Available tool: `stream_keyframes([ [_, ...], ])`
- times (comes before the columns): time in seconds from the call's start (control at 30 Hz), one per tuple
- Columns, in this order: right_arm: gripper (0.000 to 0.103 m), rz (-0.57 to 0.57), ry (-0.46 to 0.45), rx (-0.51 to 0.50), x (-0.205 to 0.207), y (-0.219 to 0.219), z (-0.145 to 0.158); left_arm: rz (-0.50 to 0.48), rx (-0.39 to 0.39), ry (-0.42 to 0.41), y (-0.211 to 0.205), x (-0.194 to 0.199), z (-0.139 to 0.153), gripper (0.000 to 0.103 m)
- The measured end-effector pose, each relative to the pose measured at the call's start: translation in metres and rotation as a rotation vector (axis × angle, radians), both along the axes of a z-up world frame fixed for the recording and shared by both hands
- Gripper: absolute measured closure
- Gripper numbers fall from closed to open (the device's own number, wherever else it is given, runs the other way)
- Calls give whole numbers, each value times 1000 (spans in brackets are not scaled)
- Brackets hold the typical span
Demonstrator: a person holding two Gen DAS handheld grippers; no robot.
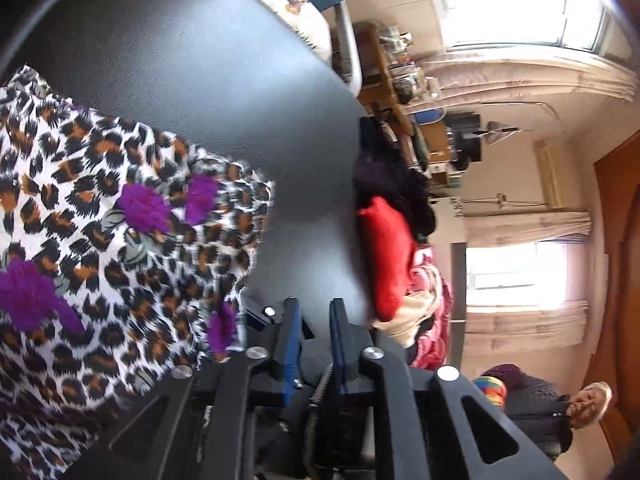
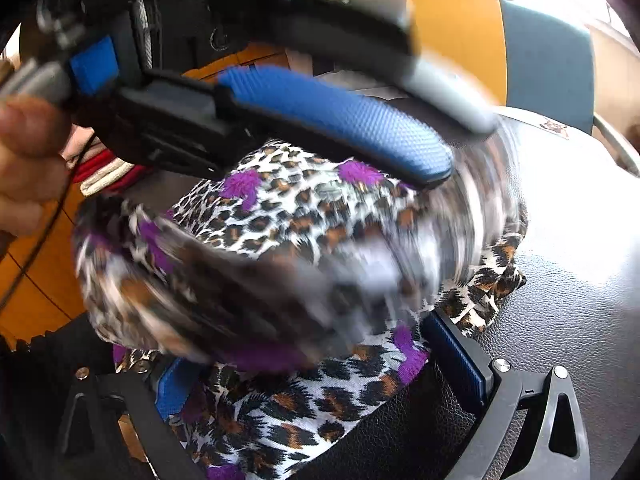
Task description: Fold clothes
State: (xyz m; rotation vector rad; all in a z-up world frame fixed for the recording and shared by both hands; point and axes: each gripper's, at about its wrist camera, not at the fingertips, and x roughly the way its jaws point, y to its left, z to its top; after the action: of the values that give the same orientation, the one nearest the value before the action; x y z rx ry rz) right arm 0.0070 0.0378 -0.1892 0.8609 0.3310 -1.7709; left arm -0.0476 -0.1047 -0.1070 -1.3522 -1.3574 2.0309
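On the black table (image 1: 208, 60), leopard-print garment (image 1: 100, 220) bunched, left gripper (image 1: 314, 312) jaws slightly apart; right gripper (image 2: 304, 364) jaws apart.

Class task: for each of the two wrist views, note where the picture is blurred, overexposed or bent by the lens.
Left wrist view: windows blow out to white; fisheye bends the dark table edge; the leopard-print garment is fairly sharp. Right wrist view: motion blur smears the raised fold of the garment and the left hand-held gripper above it; glare shines on the table.
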Motion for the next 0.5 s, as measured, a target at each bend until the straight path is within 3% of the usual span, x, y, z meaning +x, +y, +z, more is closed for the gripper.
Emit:
stream_keyframes([
  [0.1,0,-28,8,51,7,10,6,20,-17,60,-19,14,22,86],
  [0.2,0,-54,-16,59,11,37,17,100,-116,108,-61,46,38,84],
  [0.3,0,-46,-59,50,7,55,32,185,-287,112,-99,83,39,84],
  [0.5,0,176,-221,-38,51,42,72,267,-391,97,-127,133,10,84],
])
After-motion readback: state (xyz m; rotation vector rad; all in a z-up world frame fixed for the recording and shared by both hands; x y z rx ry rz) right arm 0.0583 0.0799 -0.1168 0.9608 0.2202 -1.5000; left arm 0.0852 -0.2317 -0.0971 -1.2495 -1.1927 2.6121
